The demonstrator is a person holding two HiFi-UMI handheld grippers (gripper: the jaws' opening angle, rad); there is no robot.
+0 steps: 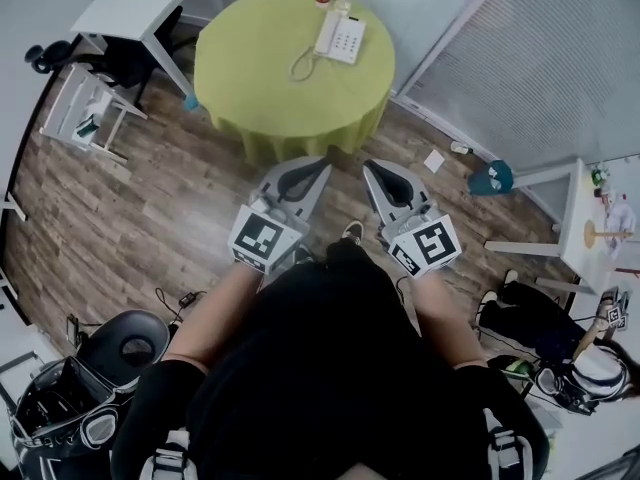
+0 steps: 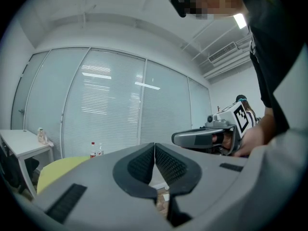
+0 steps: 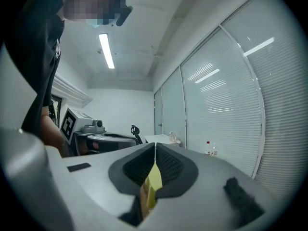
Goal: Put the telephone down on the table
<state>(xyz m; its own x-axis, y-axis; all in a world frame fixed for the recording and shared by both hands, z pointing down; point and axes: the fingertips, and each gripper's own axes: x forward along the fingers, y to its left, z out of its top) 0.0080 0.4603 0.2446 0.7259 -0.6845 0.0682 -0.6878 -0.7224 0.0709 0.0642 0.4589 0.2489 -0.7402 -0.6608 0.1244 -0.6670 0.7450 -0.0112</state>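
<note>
1. The telephone [image 1: 341, 38] rests on the green table [image 1: 262, 88], near its far edge and well apart from both grippers.
2. The left gripper [image 1: 323, 165] and the right gripper [image 1: 369, 167] have their jaws pressed together and hold nothing.
3. The placing looks finished, with nothing left to set down.

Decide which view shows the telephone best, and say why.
Head view: the telephone sits whole on the table, seen from above. Neither gripper view shows it, only bottles and table edge.
</note>
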